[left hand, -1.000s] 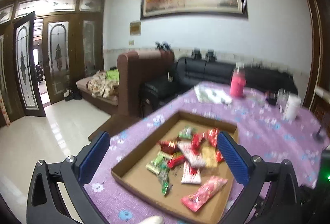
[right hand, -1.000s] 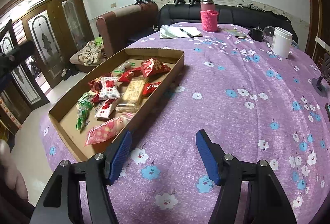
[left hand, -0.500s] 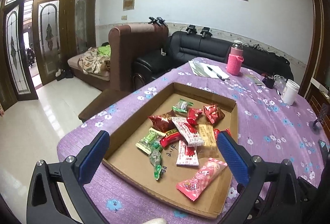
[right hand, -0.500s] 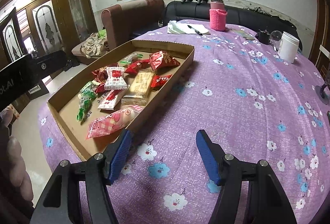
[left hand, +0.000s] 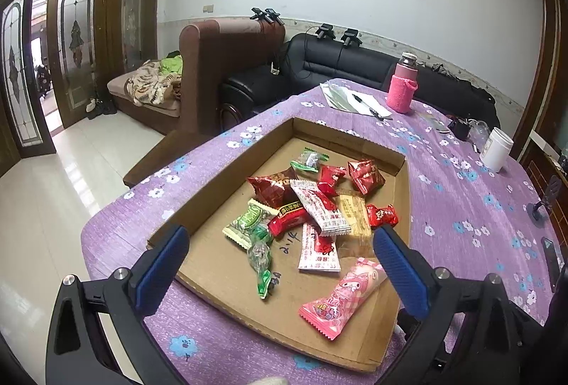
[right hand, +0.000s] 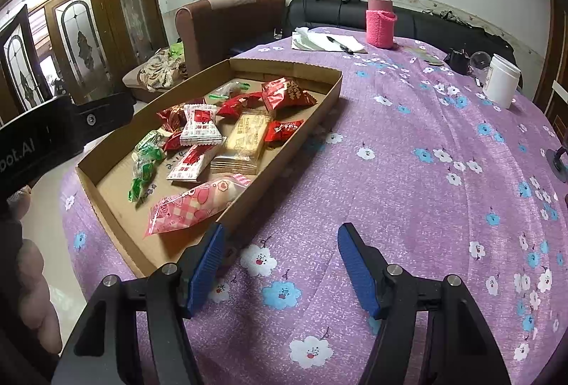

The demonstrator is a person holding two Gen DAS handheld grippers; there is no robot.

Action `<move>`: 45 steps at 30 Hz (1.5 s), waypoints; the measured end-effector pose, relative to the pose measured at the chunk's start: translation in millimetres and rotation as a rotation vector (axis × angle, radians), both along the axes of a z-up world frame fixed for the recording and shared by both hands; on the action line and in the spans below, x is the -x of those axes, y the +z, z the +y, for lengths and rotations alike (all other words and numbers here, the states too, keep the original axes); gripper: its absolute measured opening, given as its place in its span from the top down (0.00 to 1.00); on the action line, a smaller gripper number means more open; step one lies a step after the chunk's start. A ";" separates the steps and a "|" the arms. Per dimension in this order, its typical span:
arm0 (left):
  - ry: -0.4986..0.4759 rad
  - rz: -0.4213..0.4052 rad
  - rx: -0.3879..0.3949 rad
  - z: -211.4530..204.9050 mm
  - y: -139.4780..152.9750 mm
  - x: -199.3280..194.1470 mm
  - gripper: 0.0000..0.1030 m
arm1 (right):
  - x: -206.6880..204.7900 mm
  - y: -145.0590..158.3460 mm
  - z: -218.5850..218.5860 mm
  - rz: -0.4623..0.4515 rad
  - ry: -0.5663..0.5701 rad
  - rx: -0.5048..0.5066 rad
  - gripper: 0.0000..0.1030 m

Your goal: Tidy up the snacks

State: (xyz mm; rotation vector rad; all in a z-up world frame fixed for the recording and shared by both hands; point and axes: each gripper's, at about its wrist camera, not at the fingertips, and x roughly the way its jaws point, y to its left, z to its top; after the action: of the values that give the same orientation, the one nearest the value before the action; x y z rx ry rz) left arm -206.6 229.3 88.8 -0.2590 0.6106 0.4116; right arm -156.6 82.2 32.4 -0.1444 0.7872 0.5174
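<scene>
Left gripper (left hand: 280, 252): jaws spread wide, empty, hovering above the near edge of the cardboard tray (left hand: 403, 193).
Right gripper (right hand: 280, 262): jaws apart, empty, over the purple tablecloth (right hand: 408, 172) just beside the tray's near right corner.
Snacks: loose pile mid-tray; pink packet (left hand: 340, 300) lies alone at the near right corner.
Handling: likely light, crinkly, slippery film; puffed packs may crush.
Hold: pinch the pink packet across its middle, gently.

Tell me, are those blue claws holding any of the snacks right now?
No. The left gripper hangs open over the box, and the right gripper is open above the tablecloth. Neither touches a snack.
</scene>
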 end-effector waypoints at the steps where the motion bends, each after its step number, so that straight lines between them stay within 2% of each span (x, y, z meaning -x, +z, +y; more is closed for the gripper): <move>1: -0.002 0.003 0.006 0.5 -0.8 -0.4 0.00 | -0.2 0.0 0.4 -0.001 0.001 0.001 0.32; 19: -0.018 0.031 0.047 -0.5 -5.8 -4.9 0.00 | -1.2 0.3 1.7 -0.005 -0.001 0.008 0.32; 45: -0.023 0.036 0.056 -2.1 -9.9 -4.0 0.00 | -1.4 -2.7 0.6 0.002 -0.001 0.005 0.32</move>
State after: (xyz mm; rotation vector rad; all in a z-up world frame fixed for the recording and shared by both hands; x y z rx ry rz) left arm -202.6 227.2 78.9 -0.2984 0.6605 0.3783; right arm -155.3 82.8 29.7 -0.1483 0.7909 0.5144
